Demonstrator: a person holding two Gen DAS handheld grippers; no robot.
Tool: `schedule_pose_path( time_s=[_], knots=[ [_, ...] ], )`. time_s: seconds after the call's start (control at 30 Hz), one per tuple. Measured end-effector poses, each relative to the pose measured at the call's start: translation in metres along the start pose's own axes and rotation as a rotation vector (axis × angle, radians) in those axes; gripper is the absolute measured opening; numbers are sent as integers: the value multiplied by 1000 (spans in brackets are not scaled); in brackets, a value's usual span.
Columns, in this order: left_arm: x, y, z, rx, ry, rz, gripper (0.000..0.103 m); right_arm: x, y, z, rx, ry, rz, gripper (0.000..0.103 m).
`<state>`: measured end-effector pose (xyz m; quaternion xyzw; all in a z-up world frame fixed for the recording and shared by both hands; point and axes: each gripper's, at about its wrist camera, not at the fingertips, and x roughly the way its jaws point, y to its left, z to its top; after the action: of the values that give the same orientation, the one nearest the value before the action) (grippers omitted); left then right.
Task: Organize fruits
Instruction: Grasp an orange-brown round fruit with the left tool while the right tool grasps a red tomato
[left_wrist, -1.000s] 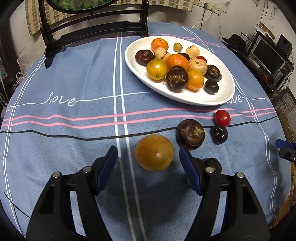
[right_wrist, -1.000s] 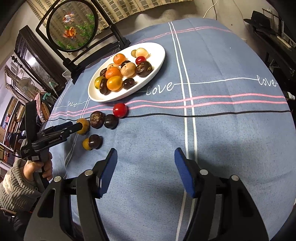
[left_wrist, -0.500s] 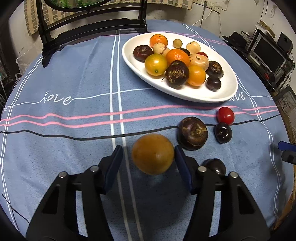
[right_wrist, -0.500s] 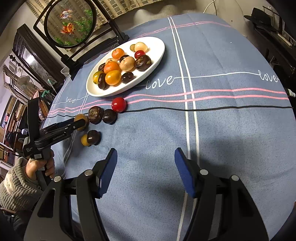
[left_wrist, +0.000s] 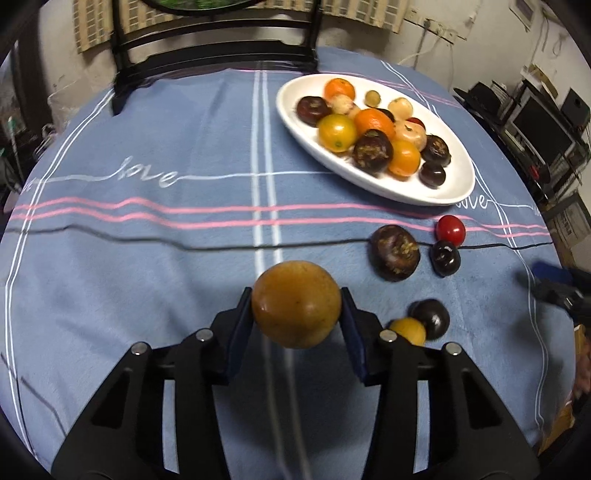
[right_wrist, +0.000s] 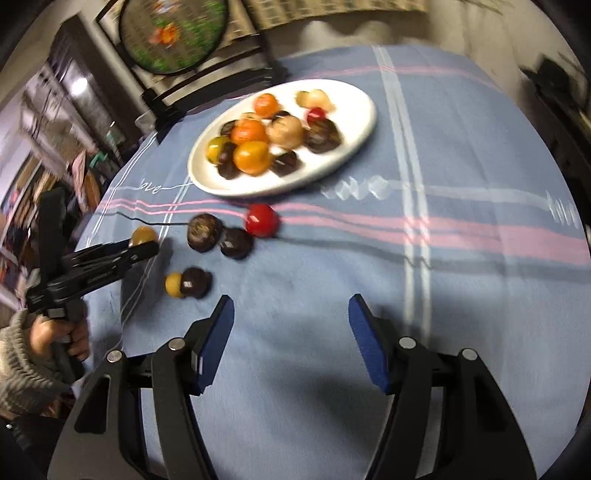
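Left wrist view: left tool (left_wrist: 296, 314) had just been closing, pads now pressed on the orange fruit (left_wrist: 295, 303), held. White plate (left_wrist: 458, 192) lay ahead and to the right across the bench. Right tool (right_wrist: 290, 334) half open, empty, farther off.

Left wrist view: looks steeply down along its fingers, close over the blue tablecloth (left_wrist: 166, 258).
Right wrist view: steeply down from the table's other side, equally close.
Shared: white oval plate (left_wrist: 458, 188) (right_wrist: 364, 129), loose fruit before it.
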<state>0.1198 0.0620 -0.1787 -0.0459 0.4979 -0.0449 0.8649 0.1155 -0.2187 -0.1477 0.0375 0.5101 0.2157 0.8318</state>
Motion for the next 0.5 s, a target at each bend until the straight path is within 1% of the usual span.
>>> schedule_pose_path(
  time_s=[0.1, 0.13, 0.17, 0.2, 0.27, 0.33, 0.43, 0.5],
  knots=[
    [-9, 11, -10, -37, 1, 17, 46, 20, 16, 25, -85, -7, -1, 65],
    [-11, 15, -14, -53, 5, 19, 46, 27, 19, 32, -107, -9, -5, 63],
    [-12, 17, -17, -67, 8, 22, 46, 32, 21, 37, -119, -4, -2, 57],
    [-13, 20, -20, -83, 11, 27, 46, 39, 22, 42, -123, 9, 8, 54],
    [-14, 23, -24, -101, 15, 29, 46, 52, 22, 52, -117, 37, 37, 44],
    [-14, 23, -26, -109, 14, 38, 46, 64, 24, 58, -118, 57, 56, 38],
    [-16, 21, -27, -110, 9, 42, 46, 74, 30, 60, -128, 75, 65, 36],
    [-16, 19, -27, -110, 10, 44, 46, 78, 31, 65, -126, 66, 64, 36]
  ],
)
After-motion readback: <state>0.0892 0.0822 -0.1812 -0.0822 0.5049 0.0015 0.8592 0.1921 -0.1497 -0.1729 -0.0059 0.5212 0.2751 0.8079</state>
